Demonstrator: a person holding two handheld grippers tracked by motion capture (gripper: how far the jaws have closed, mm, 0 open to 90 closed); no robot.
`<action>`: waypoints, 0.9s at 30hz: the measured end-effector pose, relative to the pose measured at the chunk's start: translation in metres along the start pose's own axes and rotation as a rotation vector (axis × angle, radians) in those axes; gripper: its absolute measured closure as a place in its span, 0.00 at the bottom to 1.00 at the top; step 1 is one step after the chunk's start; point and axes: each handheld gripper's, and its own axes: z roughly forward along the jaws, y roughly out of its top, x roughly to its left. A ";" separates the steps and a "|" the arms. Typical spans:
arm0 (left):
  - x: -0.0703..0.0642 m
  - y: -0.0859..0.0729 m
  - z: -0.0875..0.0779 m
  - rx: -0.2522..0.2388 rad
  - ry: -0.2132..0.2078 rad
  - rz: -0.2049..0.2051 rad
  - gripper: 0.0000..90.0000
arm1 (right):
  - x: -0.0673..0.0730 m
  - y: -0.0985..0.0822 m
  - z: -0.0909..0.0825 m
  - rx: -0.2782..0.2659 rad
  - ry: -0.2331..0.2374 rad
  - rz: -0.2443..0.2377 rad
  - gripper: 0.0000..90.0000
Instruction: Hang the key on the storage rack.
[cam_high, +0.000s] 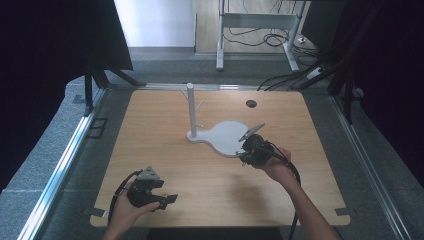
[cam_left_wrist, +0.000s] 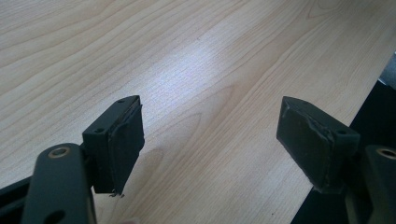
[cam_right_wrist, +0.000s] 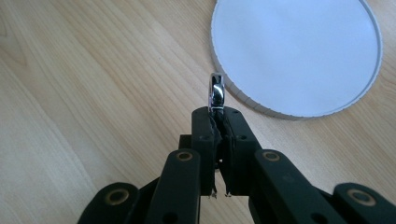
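A pale wooden table top with a fine straight grain (cam_high: 165, 150) stands on grey carpet, framed by metal rails at both sides and black curtains to left and right; behind it a white metal desk frame (cam_high: 255, 22) stands over loose black cables on the floor, and a small round black grommet (cam_high: 251, 103) sits near the table's far edge. No brand, label or writing can be read anywhere. Towards the far middle of the table rests a white stand whose upright post with short side pegs (cam_high: 190, 107) rises from one end of a flat base that widens into a round white dish (cam_high: 227, 137). The right gripper (cam_high: 248, 148), held in a hand just at the near right rim of that dish, has its black jaws pressed together on a small shiny silver ring (cam_right_wrist: 216, 92), which stands on edge above the pad tips, just short of the dish's ribbed rim (cam_right_wrist: 243, 95) and over bare wood. The left gripper (cam_high: 167, 200) lies low near the table's near left edge, its jaws spread wide apart with nothing but bare wood between the worn black pads (cam_left_wrist: 125, 140).
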 end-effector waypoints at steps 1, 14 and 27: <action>0.000 0.000 0.000 0.000 0.000 0.000 0.26 | 0.000 0.000 0.000 0.000 0.000 0.000 0.94; -0.002 0.000 0.003 0.010 -0.007 0.006 0.26 | -0.007 0.016 0.005 -0.007 -0.015 0.010 0.94; -0.001 0.000 0.002 0.010 -0.009 0.007 0.26 | -0.010 0.031 0.007 -0.021 -0.007 0.009 0.94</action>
